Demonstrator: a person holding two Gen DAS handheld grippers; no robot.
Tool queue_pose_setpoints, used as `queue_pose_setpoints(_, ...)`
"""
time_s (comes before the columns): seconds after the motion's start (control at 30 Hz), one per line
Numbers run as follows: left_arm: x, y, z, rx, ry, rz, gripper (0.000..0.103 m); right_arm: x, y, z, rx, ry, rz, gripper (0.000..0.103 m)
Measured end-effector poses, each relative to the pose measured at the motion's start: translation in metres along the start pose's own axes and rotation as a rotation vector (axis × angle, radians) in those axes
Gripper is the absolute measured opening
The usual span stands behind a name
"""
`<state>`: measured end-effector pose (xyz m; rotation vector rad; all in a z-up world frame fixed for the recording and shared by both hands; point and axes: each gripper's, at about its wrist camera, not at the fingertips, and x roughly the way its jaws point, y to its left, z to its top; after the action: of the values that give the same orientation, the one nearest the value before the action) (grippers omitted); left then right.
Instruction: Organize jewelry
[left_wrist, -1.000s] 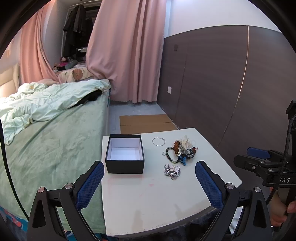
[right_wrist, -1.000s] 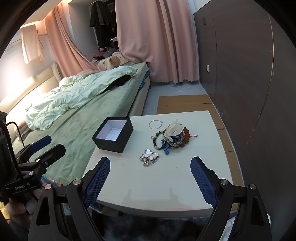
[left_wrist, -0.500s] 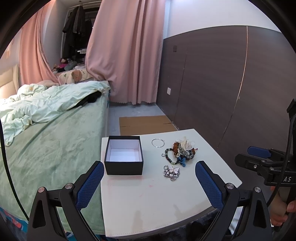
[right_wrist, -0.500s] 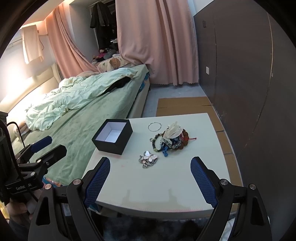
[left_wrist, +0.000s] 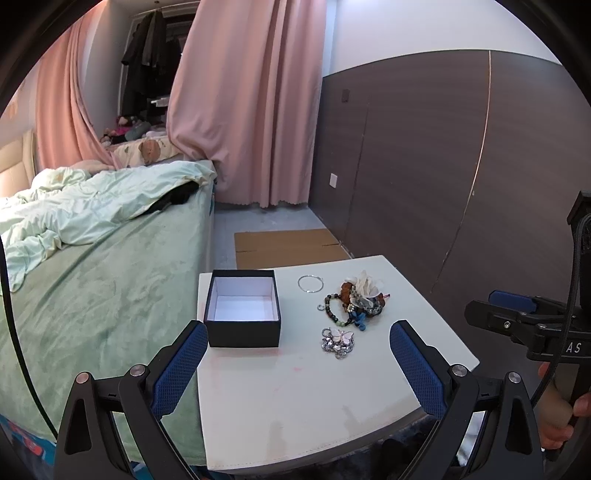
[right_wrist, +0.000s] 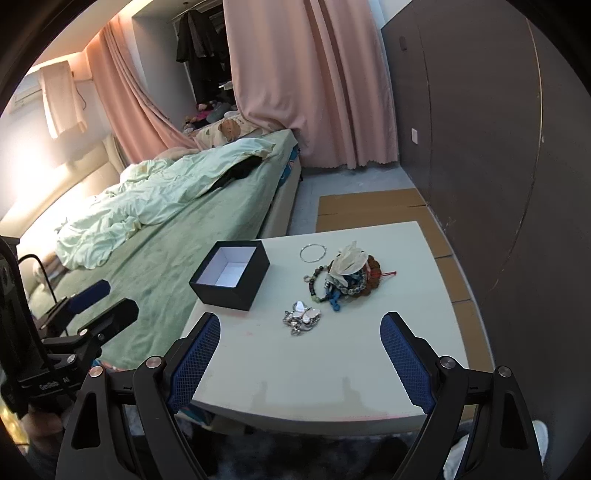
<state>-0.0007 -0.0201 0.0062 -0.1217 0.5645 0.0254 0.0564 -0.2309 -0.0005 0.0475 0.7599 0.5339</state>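
A black box with a white inside (left_wrist: 242, 308) (right_wrist: 231, 274) stands open and empty on the left part of a small white table (left_wrist: 295, 406) (right_wrist: 369, 354). To its right lie a thin silver ring bangle (left_wrist: 310, 284) (right_wrist: 313, 253), a tangled heap of bead bracelets with a white flower (left_wrist: 358, 301) (right_wrist: 345, 275), and a silver butterfly piece (left_wrist: 339, 339) (right_wrist: 303, 319). My left gripper (left_wrist: 299, 369) is open, held above the table's near edge. My right gripper (right_wrist: 301, 360) is open too, with nothing between its fingers.
A bed with a green cover and a crumpled quilt (left_wrist: 92, 258) (right_wrist: 155, 206) runs along the table's left side. Dark wall panels (left_wrist: 443, 166) stand to the right. Flat cardboard (left_wrist: 288, 247) lies on the floor beyond the table, before pink curtains (left_wrist: 251, 103).
Both views have pulled back and risen slightly, so the table and jewelry sit a little lower and farther. Nothing on the table has moved; both grippers stay open.
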Motion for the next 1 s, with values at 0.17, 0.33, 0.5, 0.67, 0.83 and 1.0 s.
queue_pose_setpoints(0.17, 0.007, 0.002, 0.002, -0.003, 0.011, -0.003, 0.099, 0.006, -0.006, 0.004, 0.025, 0.014, -0.001, 0.089)
queue_pose_setpoints(0.33, 0.02, 0.001, 0.005, -0.017, 0.026, -0.009, 0.099, 0.007, -0.012, 0.005, 0.051, 0.012, -0.02, 0.089)
queue_pose_setpoints(0.5, 0.04, -0.001, 0.006, -0.024, 0.049, -0.036, 0.099, 0.014, -0.032, 0.011, 0.129, 0.016, -0.038, 0.089)
queue_pose_setpoints(0.67, 0.068, -0.006, 0.008, 0.008, 0.091, -0.059, 0.096, 0.034, -0.052, 0.017, 0.203, 0.048, -0.062, 0.089)
queue_pose_setpoints(0.83, 0.097, -0.006, 0.009, 0.015, 0.156, -0.099, 0.082, 0.056, -0.069, 0.026, 0.272, 0.068, -0.048, 0.084)
queue_pose_setpoints(1.0, 0.123, -0.003, 0.011, -0.006, 0.204, -0.109, 0.068, 0.085, -0.081, 0.029, 0.354, 0.11, 0.006, 0.074)
